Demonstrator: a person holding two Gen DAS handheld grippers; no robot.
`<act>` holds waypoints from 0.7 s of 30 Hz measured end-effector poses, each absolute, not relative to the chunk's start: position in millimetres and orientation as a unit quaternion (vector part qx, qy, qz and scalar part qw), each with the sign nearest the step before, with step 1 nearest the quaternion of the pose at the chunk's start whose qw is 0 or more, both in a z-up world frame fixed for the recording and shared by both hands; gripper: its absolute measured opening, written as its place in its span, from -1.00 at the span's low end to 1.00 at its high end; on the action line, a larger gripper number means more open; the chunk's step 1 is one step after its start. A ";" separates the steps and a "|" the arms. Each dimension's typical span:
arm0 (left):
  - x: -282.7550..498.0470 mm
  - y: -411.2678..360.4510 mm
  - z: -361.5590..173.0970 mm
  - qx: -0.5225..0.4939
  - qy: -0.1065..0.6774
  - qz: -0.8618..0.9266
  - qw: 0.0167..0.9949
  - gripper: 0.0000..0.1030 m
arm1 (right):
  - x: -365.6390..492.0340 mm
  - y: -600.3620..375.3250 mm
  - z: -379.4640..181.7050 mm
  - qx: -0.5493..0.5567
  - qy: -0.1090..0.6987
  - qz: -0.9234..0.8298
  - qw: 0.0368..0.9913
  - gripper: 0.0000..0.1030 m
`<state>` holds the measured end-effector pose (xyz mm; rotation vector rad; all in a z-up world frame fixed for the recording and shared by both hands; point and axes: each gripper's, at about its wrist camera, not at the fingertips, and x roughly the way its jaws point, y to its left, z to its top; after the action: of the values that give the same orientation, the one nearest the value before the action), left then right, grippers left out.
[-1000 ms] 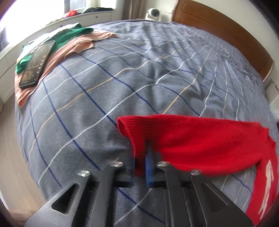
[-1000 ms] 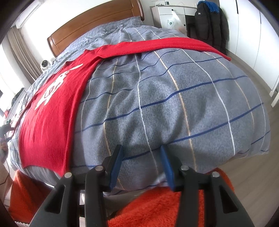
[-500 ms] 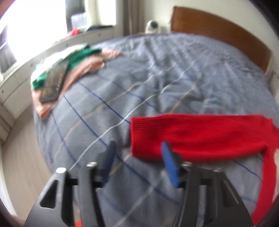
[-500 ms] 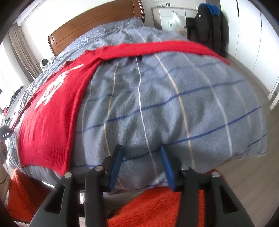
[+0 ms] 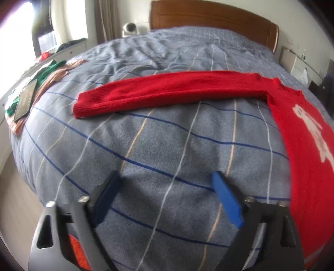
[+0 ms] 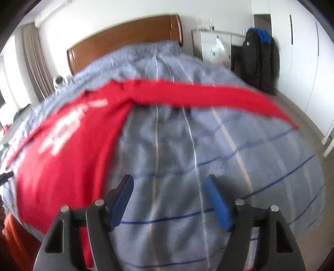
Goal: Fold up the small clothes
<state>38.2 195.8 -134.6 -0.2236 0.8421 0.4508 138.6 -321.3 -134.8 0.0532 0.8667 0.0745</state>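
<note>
Red sweater flat on bed, beyond spread fingers.

a grey-blue checked blanket covers the bed, with a brown wooden headboard at the far end. a small white camera sits left of the headboard. a dark tablet lies on green and peach cloths at the bed's left edge. dark coats hang by white wardrobe doors.
</note>
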 end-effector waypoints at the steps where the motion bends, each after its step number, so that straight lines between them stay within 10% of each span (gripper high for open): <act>1: 37.3 199.3 -136.0 -0.115 0.405 0.217 0.881 0.92 | 134.6 -321.3 -137.0 0.025 0.412 0.035 0.910 0.40; 21: 34.3 203.1 -142.0 -0.147 0.417 0.226 0.868 0.99 | 126.7 -319.8 -144.5 0.026 0.397 0.027 0.917 0.50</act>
<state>34.3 203.1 -142.0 -0.3071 0.8732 0.4725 126.7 -319.8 -144.5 0.0540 0.8168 0.0551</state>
